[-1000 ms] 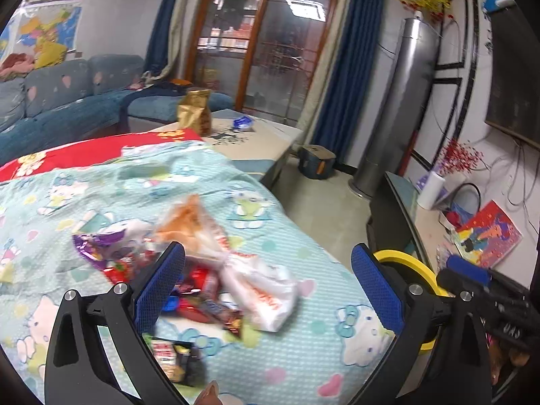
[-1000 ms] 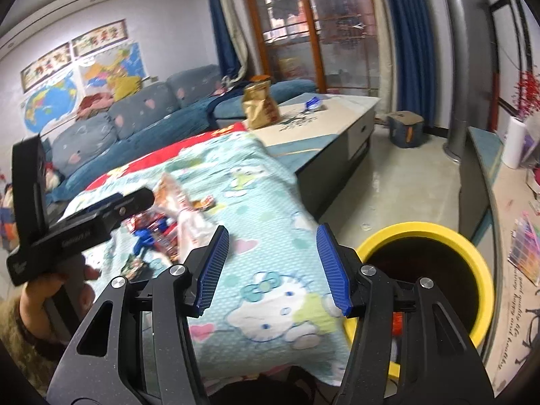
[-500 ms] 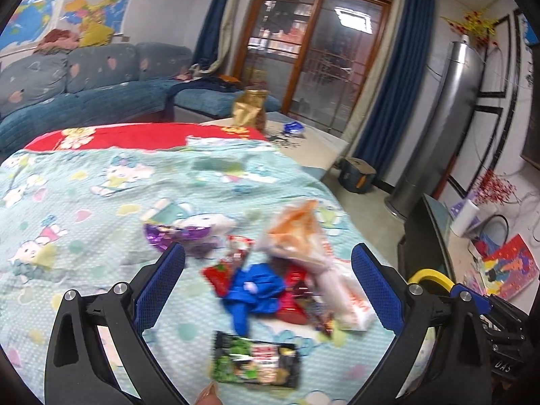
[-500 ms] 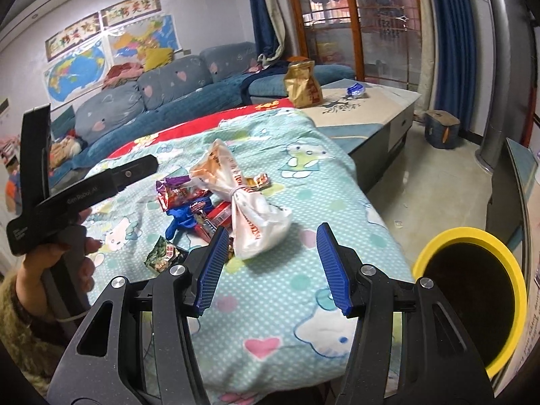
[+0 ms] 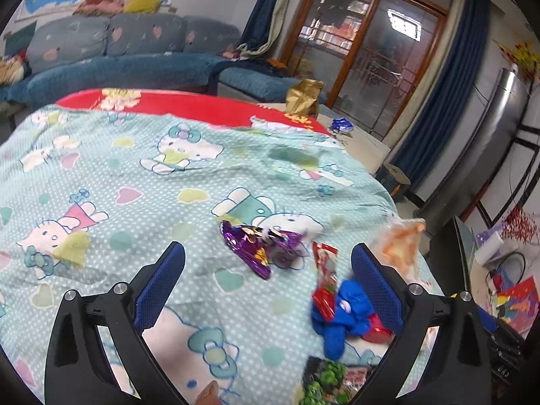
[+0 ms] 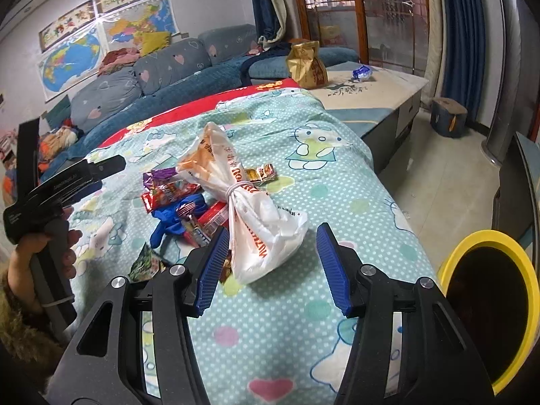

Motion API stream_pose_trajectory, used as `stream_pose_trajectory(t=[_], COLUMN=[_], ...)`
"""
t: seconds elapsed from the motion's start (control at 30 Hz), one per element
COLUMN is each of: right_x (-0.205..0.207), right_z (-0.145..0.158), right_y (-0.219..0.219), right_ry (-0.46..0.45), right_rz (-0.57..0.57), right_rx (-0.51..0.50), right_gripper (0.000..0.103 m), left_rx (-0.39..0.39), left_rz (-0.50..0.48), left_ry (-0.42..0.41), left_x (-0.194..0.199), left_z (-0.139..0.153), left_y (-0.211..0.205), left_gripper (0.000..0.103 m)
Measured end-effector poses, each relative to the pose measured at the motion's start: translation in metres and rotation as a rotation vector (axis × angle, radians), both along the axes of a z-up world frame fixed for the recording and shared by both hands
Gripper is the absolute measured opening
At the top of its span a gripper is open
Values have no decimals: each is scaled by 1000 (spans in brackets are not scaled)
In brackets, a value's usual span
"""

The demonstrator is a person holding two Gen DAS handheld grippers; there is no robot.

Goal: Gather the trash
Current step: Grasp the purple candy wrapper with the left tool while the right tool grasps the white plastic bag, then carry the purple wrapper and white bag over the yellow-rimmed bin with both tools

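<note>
Up close from the left wrist view, the left hand-held gripper hangs wide open and empty over the cartoon-cat bedspread. A crinkled purple wrapper lies just ahead of its fingers; a red wrapper and blue glove sit right of that wrapper.

From the right wrist view, the right hand-held gripper stands partly open, gripping nothing. A knotted white plastic bag with orange print lies just beyond it, wrappers left of the bag, yellow bin to its right.
</note>
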State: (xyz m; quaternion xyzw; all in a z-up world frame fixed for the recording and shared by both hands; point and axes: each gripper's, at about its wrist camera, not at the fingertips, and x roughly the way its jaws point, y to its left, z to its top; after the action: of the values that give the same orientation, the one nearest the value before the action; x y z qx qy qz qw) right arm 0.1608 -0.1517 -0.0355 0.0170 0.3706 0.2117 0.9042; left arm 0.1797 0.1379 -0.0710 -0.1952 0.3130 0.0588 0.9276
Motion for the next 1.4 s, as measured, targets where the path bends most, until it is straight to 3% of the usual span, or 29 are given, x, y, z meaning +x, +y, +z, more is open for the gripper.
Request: stream_pose_trajectory(t=[0.23,0.5,0.53,0.57,0.67,0.8,0.9,1.03,1.07,1.4], right_x=[16,26,26,26,26,24,20,14,11,-9], right_z=[-7,-20,-21,-22,-24,-28,-29,-27,-25,-4], right_y=[6,13,13,12,11,10,12,12,12,5], right_ry=[29,84,88,90,98,102,91,73,65,5], right_rz=[-2,13,15,16,22,32,41,59,63,68], right_rx=[8,14,18,23,17,11,-4,-7,-5,11], right_gripper=[47,47,46,42,27,15,8,5,4,0], left_rx=[-82,-138,-141,-142,-131,-122,-122,-119,-117,-134], left_rz=[-13,36,39,42,43,43,46,28,19,0], left_ry=[65,169,174,178,180,175,170,156,149,84], left_x=[38,67,67,68,67,63,57,51,49,29], left_z=[-20,-50,-52,-54,-56,-55,-54,-51,-50,-32], left_y=[9,17,17,18,15,14,16,13,12,10], left_gripper=[96,95,93,84,70,59,40,31,25,20])
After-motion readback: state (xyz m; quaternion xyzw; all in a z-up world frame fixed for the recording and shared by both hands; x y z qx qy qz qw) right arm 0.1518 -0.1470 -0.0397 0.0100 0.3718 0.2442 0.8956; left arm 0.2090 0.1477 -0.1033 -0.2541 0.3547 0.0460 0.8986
